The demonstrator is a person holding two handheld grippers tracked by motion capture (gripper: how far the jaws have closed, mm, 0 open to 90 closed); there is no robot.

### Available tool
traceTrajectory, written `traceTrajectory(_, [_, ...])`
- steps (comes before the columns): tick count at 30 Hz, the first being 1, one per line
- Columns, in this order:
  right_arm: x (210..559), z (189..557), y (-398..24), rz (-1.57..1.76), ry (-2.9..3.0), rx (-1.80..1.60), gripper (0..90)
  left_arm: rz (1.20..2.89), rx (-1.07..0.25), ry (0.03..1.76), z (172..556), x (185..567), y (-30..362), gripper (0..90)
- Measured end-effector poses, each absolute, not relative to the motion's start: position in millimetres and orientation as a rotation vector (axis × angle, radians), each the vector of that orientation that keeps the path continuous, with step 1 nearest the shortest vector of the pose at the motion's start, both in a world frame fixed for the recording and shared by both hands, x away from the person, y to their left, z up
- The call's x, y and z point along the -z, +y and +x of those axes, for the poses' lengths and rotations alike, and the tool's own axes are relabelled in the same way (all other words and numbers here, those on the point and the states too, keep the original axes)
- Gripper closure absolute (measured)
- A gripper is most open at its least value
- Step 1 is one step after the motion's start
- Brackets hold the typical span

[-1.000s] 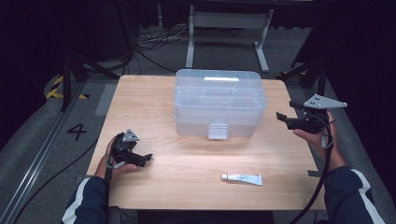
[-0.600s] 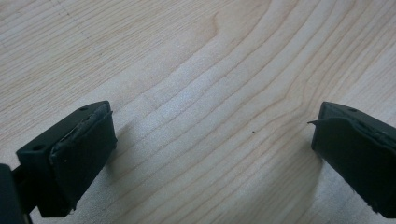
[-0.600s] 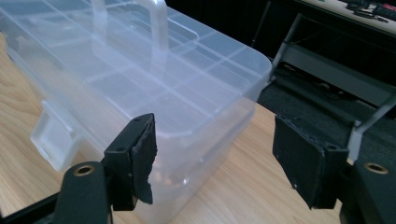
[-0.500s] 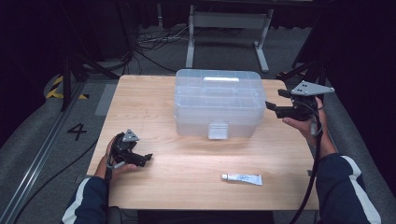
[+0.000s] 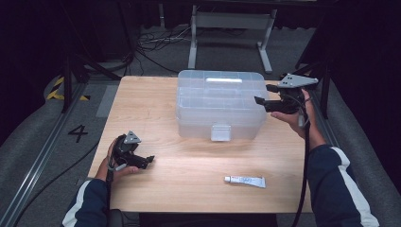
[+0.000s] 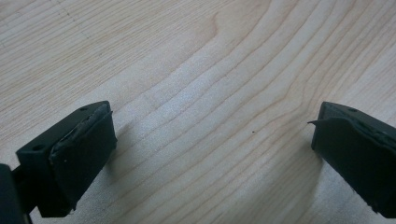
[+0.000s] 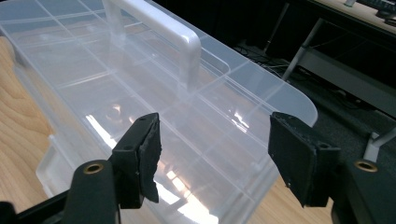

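1. While the clear plastic organizer box (image 5: 220, 104) sits shut at the table's (image 5: 156, 99) middle, the right gripper (image 5: 263, 93) hovers at its right end; its jaws have just been closing, with nothing between them, probably lining up on the lid.
2. Resting near the table's left front, the left gripper (image 5: 147, 161) has its jaws apart over bare wood, likely waiting.
3. A small tube (image 5: 244, 180) lies near the front edge, out of the way.

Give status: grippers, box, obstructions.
Right gripper at the clear box's right end, jaws just been closing, nothing between them. Left gripper open, low over bare table. Tube lies near front edge, clear of box.
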State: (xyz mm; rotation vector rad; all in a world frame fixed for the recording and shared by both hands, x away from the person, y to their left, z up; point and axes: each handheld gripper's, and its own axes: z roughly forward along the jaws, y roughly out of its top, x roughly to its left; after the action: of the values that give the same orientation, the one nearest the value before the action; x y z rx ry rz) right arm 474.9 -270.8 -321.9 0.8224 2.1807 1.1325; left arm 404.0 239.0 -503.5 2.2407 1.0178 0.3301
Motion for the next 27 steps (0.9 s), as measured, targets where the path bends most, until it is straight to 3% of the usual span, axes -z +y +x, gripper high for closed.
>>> traceTrajectory(15, [317, 496, -230, 0.784, 2.238, -1.123, 41.1, 2.241, -0.320, 1.018, 407, 503, 233, 1.8])
traceTrajectory(17, [316, 499, -226, 0.782, 2.247, -1.119, 45.6, 2.238, -0.321, 1.009, 410, 503, 231, 2.4])
traceTrajectory(21, [315, 506, -215, 0.781, 2.263, -1.061, 49.9, 2.201, -0.319, 1.001, 416, 502, 226, 14.1])
traceTrajectory(27, [314, 512, -206, 0.791, 2.262, -1.037, 55.4, 2.205, -0.286, 0.958, 429, 500, 210, 15.8])
